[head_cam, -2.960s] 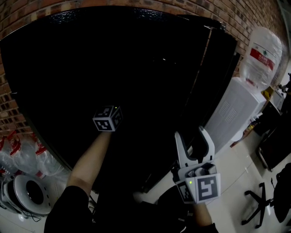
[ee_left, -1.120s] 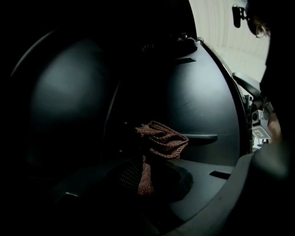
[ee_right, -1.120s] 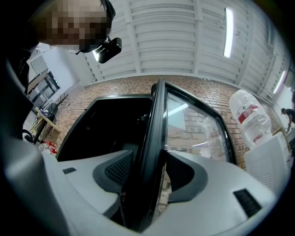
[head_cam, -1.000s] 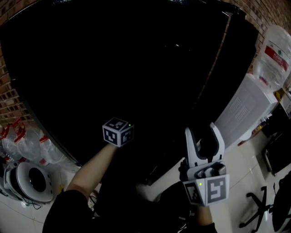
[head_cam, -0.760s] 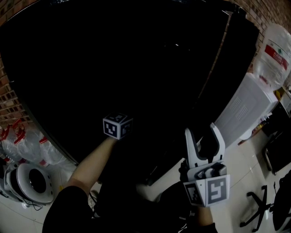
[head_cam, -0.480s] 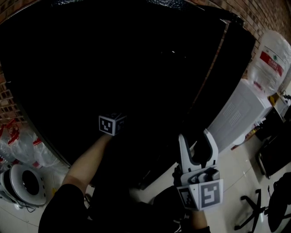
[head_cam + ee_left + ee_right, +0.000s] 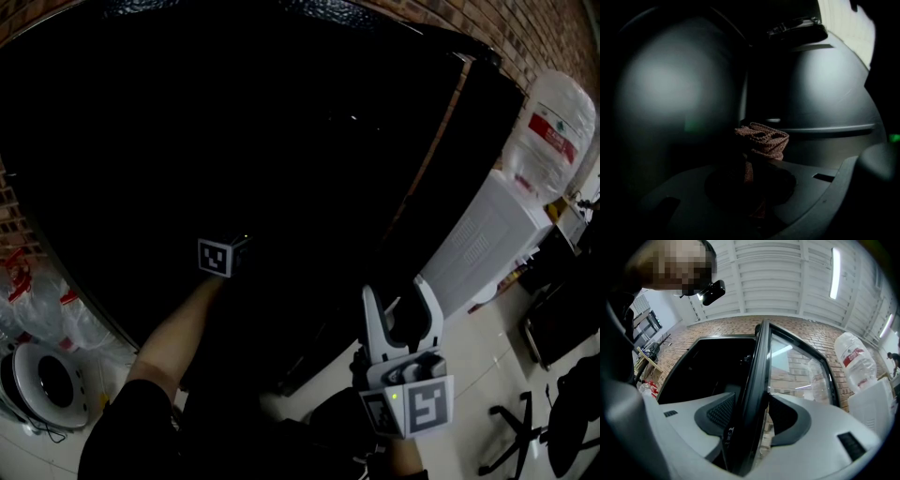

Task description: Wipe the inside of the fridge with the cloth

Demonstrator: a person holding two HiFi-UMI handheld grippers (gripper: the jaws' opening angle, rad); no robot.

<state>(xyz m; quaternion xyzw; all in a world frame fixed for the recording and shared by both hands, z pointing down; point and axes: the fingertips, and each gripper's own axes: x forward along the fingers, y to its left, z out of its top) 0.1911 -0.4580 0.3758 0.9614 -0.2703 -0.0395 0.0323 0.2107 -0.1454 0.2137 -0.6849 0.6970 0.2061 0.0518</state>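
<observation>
Reaching into the dark fridge with the cloth pinched and the door held

At the lower left of the head view, clear plastic bags [image 7: 42, 309] and a round white appliance [image 7: 42, 384] sit on the floor just beside the fridge [image 7: 234, 122]. A bare forearm [image 7: 173, 328] runs up from the bottom edge into the black opening, which fills most of the frame; only the marker cube shows there.

In the left gripper view, the left gripper [image 7: 751, 164] has its jaws closed on the cloth [image 7: 763, 139]. The cloth is brown with a knitted, open weave. It is bunched into a small folded wad that stands above the jaw tips at frame centre, inside the fridge. Smooth grey walls curve away at left and right. A shelf lip [image 7: 825, 127] crosses the right half behind the cloth, and a dark bracket sits at upper centre. Whether the cloth touches any surface cannot be told.

Right of centre, the right gripper [image 7: 398, 291] grips the edge of the glass door [image 7: 759, 380], one jaw on each face. The door stands ajar, leaving a narrow gap to the cabinet. Brick [image 7: 525, 28] runs behind. At the right stands a white water cooler [image 7: 487, 244] with its bottle [image 7: 548, 127], close to the door. A chair base [image 7: 511, 441] stands on the tiles at lower right.
</observation>
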